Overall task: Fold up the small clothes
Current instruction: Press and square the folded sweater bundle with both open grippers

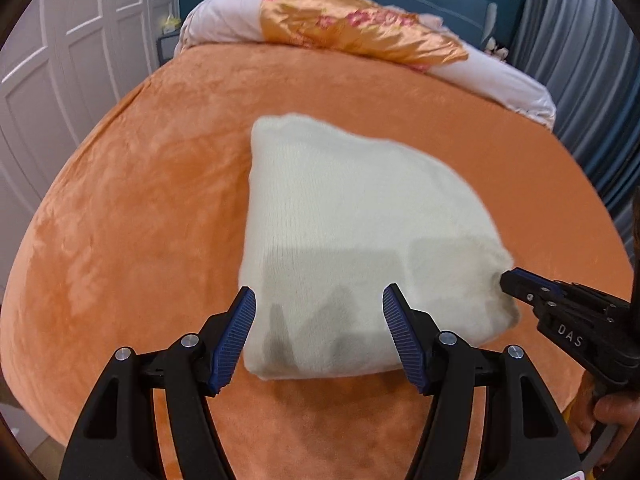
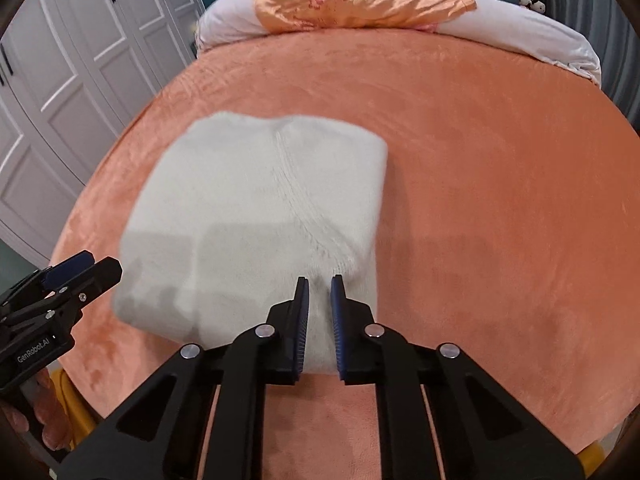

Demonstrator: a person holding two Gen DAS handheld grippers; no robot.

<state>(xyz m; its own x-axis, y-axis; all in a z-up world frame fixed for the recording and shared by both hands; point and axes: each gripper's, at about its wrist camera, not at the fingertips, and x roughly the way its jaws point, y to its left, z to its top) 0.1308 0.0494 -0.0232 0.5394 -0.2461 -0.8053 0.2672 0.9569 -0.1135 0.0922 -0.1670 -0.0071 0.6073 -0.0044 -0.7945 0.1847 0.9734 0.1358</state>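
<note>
so the folded cream fuzzy knit garment (image 1: 360, 248) sits mid orange plush bed cover (image 1: 132, 208), near edge facing both claws, left gripper (image 1: 318, 320) wide over its near-left corner, right gripper (image 2: 319, 304) nearly shut at its near-right corner; only the right wrist view shows the knit seam.

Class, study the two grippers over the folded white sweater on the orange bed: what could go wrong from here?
1. The right gripper, jaws nearly shut at the white sweater's near edge, may pinch only the top layer and undo the fold.
2. The left gripper stands open, so lifting one-sided could skew the bundle across the orange blanket.
</note>
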